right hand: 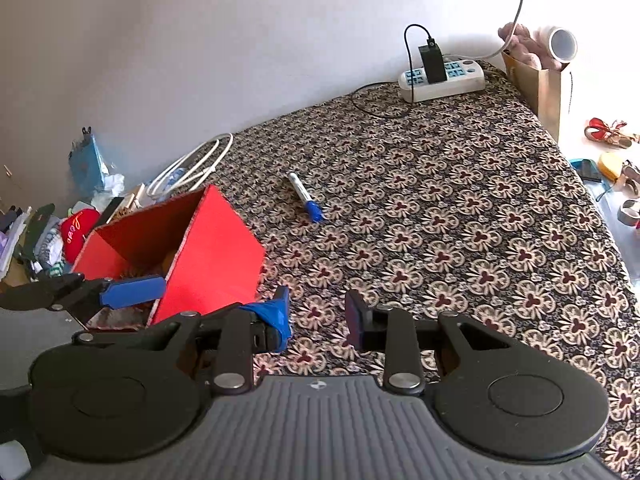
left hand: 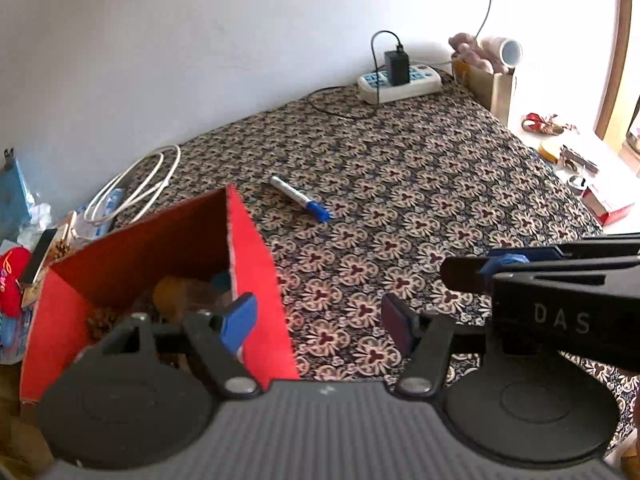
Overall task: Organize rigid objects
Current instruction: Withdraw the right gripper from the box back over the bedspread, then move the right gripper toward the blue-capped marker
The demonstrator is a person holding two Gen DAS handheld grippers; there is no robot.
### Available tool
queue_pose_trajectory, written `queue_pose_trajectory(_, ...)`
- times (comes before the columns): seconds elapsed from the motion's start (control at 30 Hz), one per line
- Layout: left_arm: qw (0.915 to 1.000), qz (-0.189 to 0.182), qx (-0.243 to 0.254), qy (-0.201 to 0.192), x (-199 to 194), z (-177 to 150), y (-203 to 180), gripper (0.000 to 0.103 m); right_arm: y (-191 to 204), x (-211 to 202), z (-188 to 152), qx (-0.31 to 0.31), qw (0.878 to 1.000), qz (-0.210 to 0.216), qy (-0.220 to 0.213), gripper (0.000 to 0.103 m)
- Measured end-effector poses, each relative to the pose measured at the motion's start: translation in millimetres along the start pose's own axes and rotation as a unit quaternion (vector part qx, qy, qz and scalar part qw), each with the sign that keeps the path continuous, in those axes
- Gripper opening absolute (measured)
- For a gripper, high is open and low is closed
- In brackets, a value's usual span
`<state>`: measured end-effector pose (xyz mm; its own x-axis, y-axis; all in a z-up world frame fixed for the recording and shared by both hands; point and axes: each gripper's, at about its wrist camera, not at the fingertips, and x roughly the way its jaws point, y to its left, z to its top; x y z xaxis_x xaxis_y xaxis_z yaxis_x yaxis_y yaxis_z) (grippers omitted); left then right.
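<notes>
Reaching for the marker: judged to be the step in hand, since the marker lies alone on the patterned cloth, well apart from both grippers.
Red box: the red box stands open just left of the marker, already holding items.
Left gripper: the left gripper has jaws wide apart, empty, one finger over the box's rim.
Right gripper: the right gripper has jaws apart, nothing between them.
Good approach: straddle the barrel across its length, close at mid-body, avoiding the box wall.
</notes>
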<state>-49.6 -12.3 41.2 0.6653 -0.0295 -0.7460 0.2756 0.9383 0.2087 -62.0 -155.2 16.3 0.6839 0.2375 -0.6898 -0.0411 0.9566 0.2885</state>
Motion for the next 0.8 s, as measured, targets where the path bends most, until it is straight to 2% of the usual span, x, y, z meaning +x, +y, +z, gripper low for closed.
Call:
queue_pose_trajectory(0.23, 0.9998, -0.011, 0.008, 0.017, 8, -4, -11, 0.067, -7, 3, -6, 0.010, 1.000, -0.009, 0.010, 0.013)
queue_pose_trajectory(0.8, 0.9926, -0.089, 0.073, 0.040, 40, -13, -7, 0.070, -8, 27, -21, 0.086, 0.994, -0.065, 0.005, 0.013)
